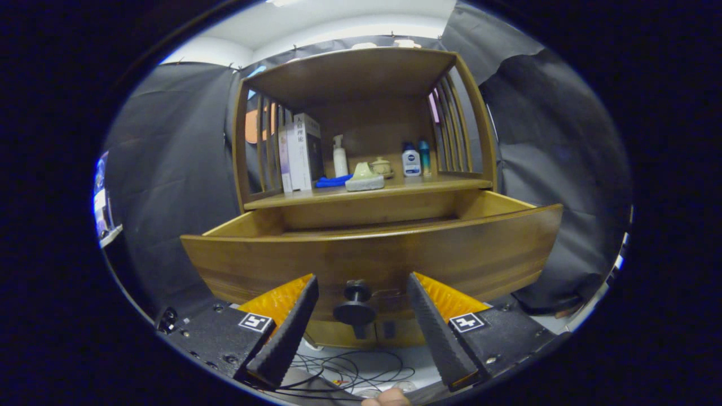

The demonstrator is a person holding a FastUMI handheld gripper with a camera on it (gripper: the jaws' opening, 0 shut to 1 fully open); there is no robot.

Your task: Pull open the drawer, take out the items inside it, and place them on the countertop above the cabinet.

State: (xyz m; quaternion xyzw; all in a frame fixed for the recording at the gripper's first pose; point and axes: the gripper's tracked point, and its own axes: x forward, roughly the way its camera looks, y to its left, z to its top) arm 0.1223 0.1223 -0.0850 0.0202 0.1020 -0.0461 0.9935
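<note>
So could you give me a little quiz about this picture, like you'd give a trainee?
1. True or false: the drawer is pulled out.
2. Where is the drawer's knob relative to the tongs? A) clamped by both fingers B) in the open gap between them, untouched C) far off to one side
3. Fill in: the books stand at the ____ end of the countertop, seen from the tongs.

Key: 1 true; 2 B; 3 left.
</note>
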